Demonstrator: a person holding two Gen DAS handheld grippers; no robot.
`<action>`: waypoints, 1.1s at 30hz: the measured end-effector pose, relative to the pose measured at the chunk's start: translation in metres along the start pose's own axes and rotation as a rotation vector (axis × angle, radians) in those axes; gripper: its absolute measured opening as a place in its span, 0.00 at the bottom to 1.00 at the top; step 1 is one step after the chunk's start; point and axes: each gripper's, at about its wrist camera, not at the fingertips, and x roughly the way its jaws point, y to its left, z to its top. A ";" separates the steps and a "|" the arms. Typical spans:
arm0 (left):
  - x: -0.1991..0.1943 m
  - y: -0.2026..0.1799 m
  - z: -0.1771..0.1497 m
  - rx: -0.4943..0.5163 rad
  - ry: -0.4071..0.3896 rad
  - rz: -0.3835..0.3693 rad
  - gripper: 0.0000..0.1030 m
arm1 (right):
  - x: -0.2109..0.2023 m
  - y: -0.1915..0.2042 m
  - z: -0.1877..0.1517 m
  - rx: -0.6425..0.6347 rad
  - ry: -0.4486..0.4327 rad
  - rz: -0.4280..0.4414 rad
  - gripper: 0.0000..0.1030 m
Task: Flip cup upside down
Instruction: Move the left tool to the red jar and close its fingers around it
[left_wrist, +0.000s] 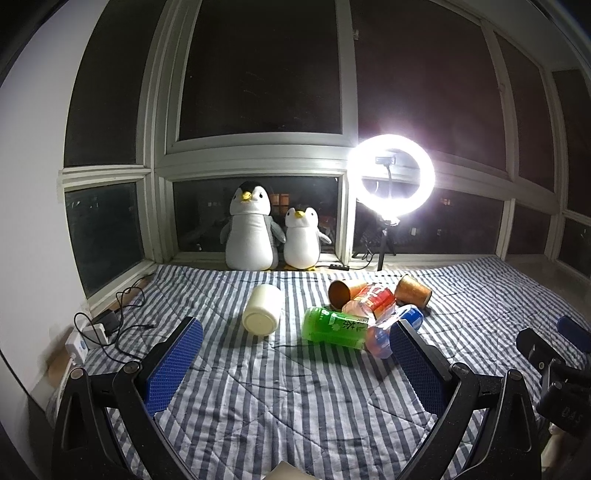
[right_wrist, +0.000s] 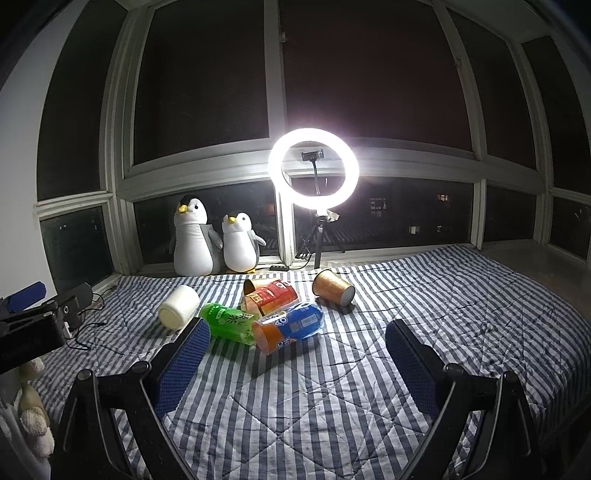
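Striped bedding filled our lower frames, cup on its side mid-frame, both grippers gaping, empty.

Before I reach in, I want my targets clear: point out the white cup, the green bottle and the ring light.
white cup (left_wrist: 263, 309), left wrist view, side wall.
green bottle (left_wrist: 334, 328), left wrist view, label.
ring light (right_wrist: 275, 165), right wrist view, glowing rim.

Both wrist views face the window across the striped bedspread.
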 end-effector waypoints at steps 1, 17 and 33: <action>0.002 -0.002 0.000 0.001 0.000 -0.004 0.99 | 0.001 -0.001 0.000 0.001 0.000 -0.003 0.91; 0.046 -0.023 0.000 0.046 0.047 -0.053 0.99 | 0.021 -0.013 -0.003 0.010 0.034 -0.032 0.91; 0.199 -0.086 0.022 0.241 0.389 -0.306 0.99 | 0.037 -0.057 -0.021 0.070 0.088 -0.105 0.91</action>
